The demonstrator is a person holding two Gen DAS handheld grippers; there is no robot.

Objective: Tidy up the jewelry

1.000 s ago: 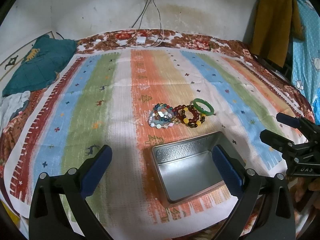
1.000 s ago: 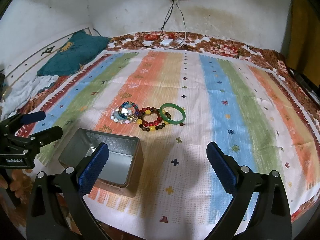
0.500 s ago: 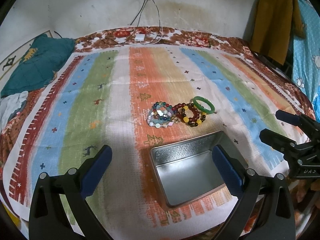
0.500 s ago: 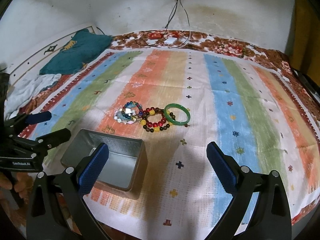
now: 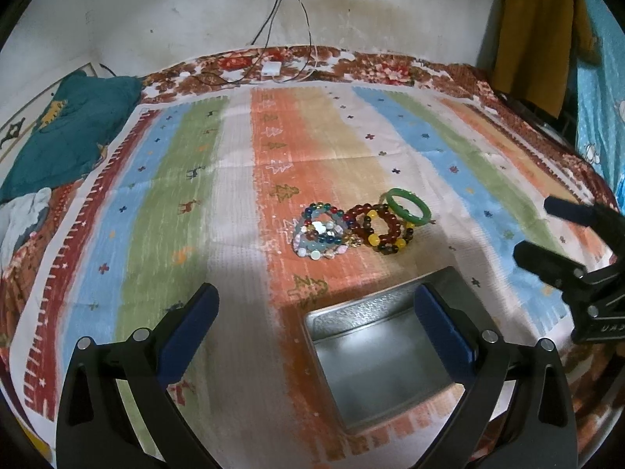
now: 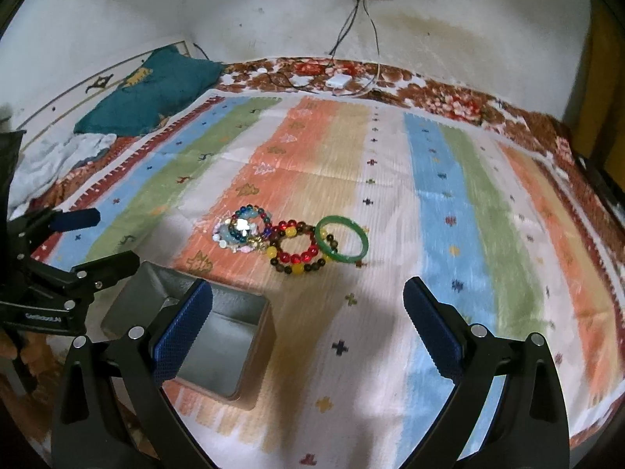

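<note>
Green bangle [image 6: 342, 239], red-and-yellow bead bracelet [image 6: 295, 252] (touching), multicolored bead bracelets [image 6: 243, 231], side by side

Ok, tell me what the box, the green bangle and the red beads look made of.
Box: looks like thin metal, a tin, with a dull silver sheen and an embossed inner wall.
Green bangle: one smooth glossy ring, jade-like; it could be glass or plastic.
Red beads: shiny, translucent round beads, with yellow and brown ones between them, likely glass, resin or stone; I cannot tell which.
</note>
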